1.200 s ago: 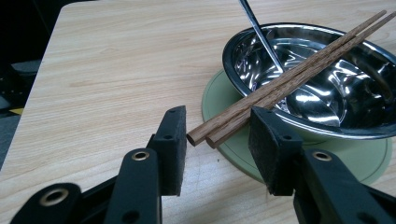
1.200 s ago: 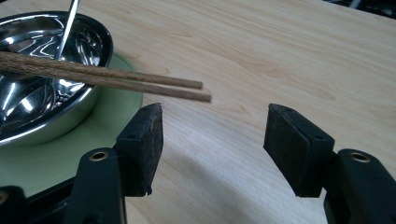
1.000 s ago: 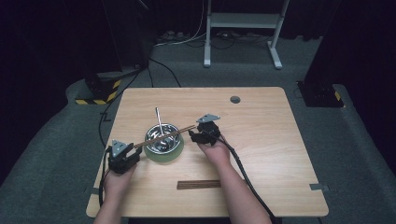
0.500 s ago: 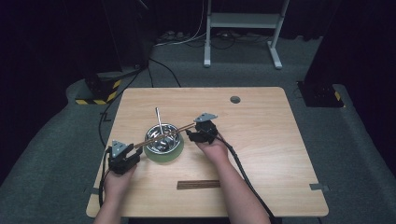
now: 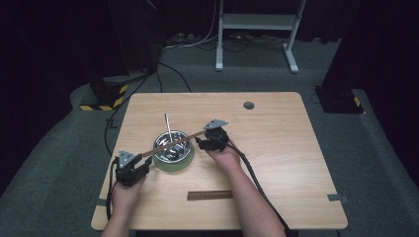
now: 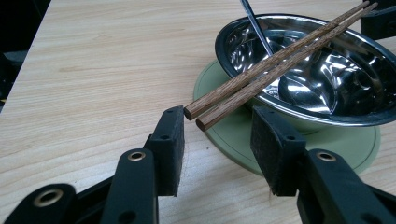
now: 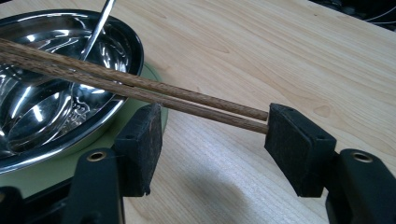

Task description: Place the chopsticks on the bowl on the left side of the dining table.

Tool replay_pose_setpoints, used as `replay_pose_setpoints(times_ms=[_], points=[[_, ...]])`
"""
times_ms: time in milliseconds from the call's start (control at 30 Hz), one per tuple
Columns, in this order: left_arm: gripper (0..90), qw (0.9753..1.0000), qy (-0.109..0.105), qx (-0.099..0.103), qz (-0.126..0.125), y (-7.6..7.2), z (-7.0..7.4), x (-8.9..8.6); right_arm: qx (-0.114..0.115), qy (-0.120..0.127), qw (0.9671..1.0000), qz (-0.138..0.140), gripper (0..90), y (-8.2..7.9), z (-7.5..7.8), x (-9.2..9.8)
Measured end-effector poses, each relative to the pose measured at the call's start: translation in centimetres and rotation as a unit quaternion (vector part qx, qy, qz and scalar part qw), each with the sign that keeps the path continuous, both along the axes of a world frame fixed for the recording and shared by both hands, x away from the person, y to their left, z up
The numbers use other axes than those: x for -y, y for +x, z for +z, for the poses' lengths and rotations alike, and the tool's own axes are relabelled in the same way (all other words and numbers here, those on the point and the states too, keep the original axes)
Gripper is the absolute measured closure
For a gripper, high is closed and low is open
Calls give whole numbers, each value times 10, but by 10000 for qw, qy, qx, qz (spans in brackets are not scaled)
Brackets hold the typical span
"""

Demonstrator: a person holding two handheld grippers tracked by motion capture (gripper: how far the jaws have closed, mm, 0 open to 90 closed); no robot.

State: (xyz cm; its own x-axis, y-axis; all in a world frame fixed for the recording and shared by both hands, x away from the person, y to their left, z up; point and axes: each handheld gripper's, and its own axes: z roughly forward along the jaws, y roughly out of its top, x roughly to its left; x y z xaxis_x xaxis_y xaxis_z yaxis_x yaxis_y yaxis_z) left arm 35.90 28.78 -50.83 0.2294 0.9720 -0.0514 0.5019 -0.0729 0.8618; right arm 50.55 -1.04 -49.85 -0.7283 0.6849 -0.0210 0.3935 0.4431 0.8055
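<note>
Tabletop (image 5: 276,148): chopsticks (image 5: 173,143) bridge bowl (image 5: 172,148); left claw (image 6: 217,135) and right claw (image 7: 212,121) released.

The spoon (image 6: 256,25) handle runs off the top edge (likewise the bowl (image 7: 28,28) leftward), hiding its end.

The chopsticks (image 5: 170,142) lie across the bowl (image 5: 172,147), which sits on a mat (image 5: 174,164) between the left hand-held gripper (image 5: 143,164) and the right hand-held gripper (image 5: 202,143). A spoon (image 5: 168,129) stands in the bowl. A chopstick rest (image 5: 210,195) lies on the counter (image 5: 276,148), nearer the person than the right hand-held gripper.
</note>
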Motion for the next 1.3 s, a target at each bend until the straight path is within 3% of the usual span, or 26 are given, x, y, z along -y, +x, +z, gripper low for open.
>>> replay_pose_setpoints(times_ms=[267,1100,1300], points=[[547,10000,-5,-11,-8,2,-1,-2,20,-64,10000,54,375,-5,0,2],[557,9997,-121,121,-158,7,-3,-8,35,82,9999,95,398,-54,-8,23],[554,9997,-73,127,-176,10,-3,-7,-5,129,9999,53,398,-59,-9,26]])
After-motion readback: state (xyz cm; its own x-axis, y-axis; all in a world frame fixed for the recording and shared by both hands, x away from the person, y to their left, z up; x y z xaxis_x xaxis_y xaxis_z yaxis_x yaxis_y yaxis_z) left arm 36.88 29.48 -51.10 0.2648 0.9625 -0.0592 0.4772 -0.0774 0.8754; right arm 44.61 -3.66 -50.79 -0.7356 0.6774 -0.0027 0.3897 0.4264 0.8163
